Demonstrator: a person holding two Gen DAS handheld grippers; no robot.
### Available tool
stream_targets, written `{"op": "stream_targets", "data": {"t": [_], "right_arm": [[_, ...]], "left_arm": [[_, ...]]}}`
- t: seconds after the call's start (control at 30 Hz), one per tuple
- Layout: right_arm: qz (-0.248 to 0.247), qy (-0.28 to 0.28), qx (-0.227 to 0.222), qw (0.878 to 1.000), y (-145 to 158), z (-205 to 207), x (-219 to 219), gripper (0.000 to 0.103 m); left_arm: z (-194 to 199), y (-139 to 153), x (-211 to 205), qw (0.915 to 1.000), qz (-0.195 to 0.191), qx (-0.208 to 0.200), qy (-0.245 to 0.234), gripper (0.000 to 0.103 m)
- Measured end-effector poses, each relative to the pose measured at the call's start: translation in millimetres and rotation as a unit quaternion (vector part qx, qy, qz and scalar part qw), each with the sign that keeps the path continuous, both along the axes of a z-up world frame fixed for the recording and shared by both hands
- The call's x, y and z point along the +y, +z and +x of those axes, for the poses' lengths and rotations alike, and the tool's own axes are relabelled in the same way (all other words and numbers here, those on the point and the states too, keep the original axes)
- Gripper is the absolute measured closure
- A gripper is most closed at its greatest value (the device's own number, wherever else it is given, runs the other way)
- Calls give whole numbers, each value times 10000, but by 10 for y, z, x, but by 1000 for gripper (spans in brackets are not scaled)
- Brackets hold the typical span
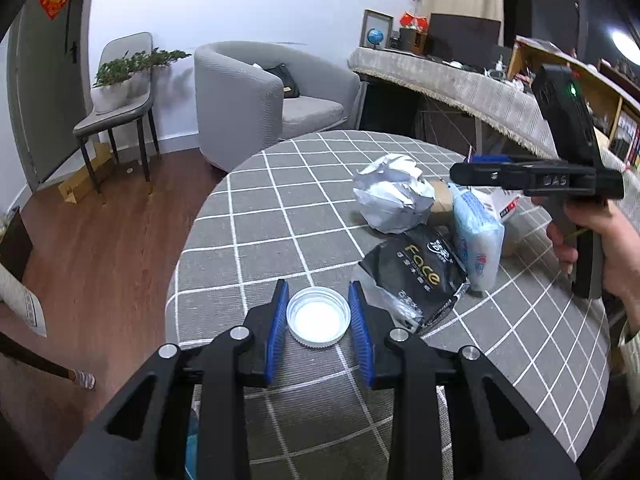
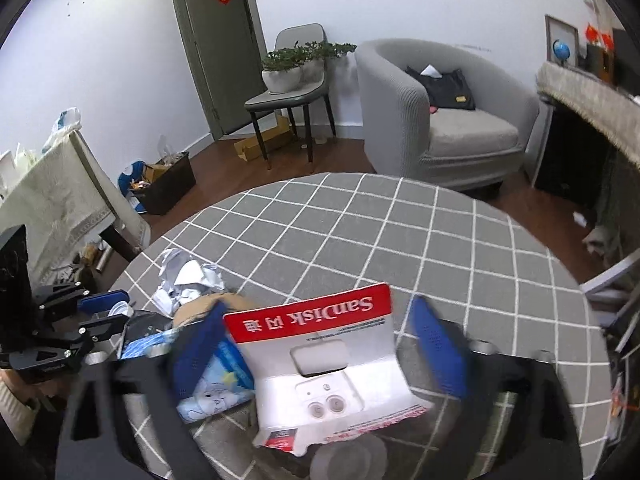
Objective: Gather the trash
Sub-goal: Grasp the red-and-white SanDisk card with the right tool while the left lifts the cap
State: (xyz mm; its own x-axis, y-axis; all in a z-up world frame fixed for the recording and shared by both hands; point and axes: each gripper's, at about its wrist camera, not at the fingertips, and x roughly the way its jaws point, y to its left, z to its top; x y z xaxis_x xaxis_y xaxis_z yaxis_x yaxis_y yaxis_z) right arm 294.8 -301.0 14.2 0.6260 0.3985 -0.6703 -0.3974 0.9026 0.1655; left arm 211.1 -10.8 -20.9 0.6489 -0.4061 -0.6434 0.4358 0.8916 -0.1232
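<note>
My left gripper (image 1: 318,322) sits low over the round table (image 1: 280,208) with its checked grey cloth, and I have its blue pads on either side of a white plastic lid (image 1: 319,317) that lies open side up near the table's edge. The jaws are narrow, close about the lid, but I see a thin gap on each side, so I judge they have not yet closed on it; the lid rests on the cloth, not lifted. I have come at it this way because a flat lid gives no height to pinch, and the rim is the only purchase. Just beyond the right pad lies the rest of the trash, bunched together: a black packet marked "Face" (image 1: 416,276), a pale blue tissue pack (image 1: 478,236) leaning against it, a crumpled white paper ball (image 1: 394,194), and a brown cardboard piece (image 1: 442,200) between them. My right gripper (image 2: 320,348) is spread wide over a red and white SanDisk card package (image 2: 324,364), which stands tilted between the blurred blue pads without either one touching it, as far as I can tell. From the right wrist view the tissue pack lies just beside that package, under the left pad. I judge both grasps are still to be made, and the crowding at the pile means a wide approach could nudge neighbouring pieces.
</note>
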Motion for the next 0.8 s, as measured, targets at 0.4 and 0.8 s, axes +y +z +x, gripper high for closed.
{"op": "stream_targets", "data": {"t": [0.4,0.8], "right_arm": [[49,-338,-438,9985,263,-233,7,24],[394,-82,-1018,9940,468,-599,292,24]], "left_arm": [[-103,79,158,9992,-260,-17,306,70],[-355,154,351,9971,-245,-130,711,70]]}}
